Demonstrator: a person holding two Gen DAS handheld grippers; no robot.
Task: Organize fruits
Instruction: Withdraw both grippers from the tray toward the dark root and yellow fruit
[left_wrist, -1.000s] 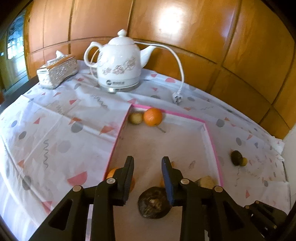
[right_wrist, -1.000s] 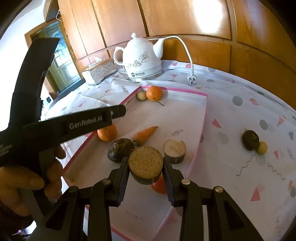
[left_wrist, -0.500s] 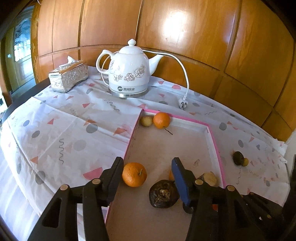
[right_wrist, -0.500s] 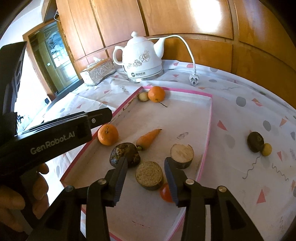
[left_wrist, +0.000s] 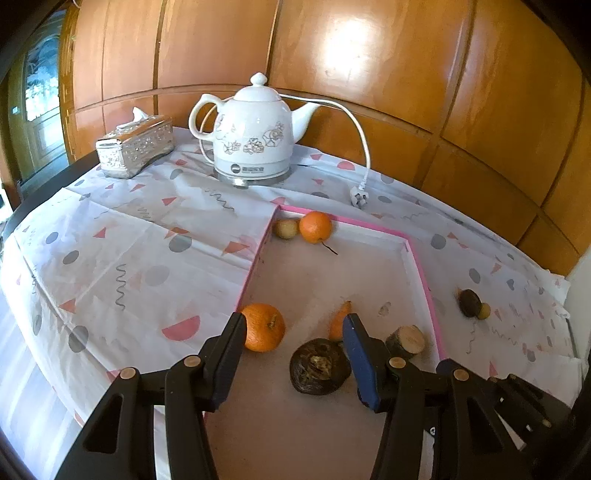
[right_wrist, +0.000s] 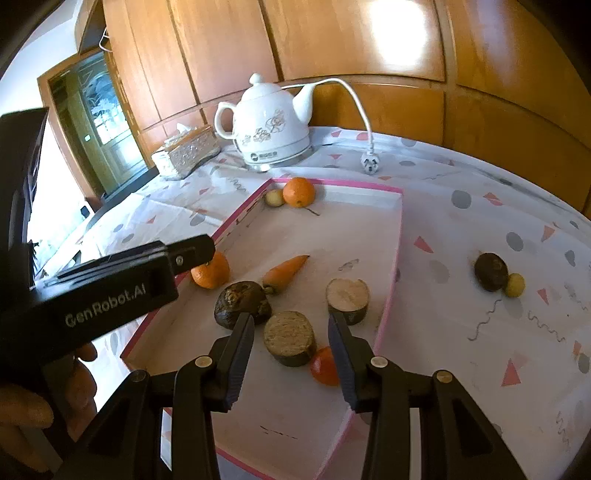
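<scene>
Carrot (right_wrist: 285, 272) lies flat in tray (right_wrist: 392, 295), tip toward far-right corner.

tray (right_wrist: 391, 280): oranges (right_wrist: 211, 271), carrot (right_wrist: 284, 270) inside | dark fruit (right_wrist: 490, 271): outside on cloth

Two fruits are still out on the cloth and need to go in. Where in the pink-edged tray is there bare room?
Free: the tray's middle, between the far-corner orange and the carrot. Also its near end below the cut round. Crowded: the band from the near orange to the pale round.
</scene>
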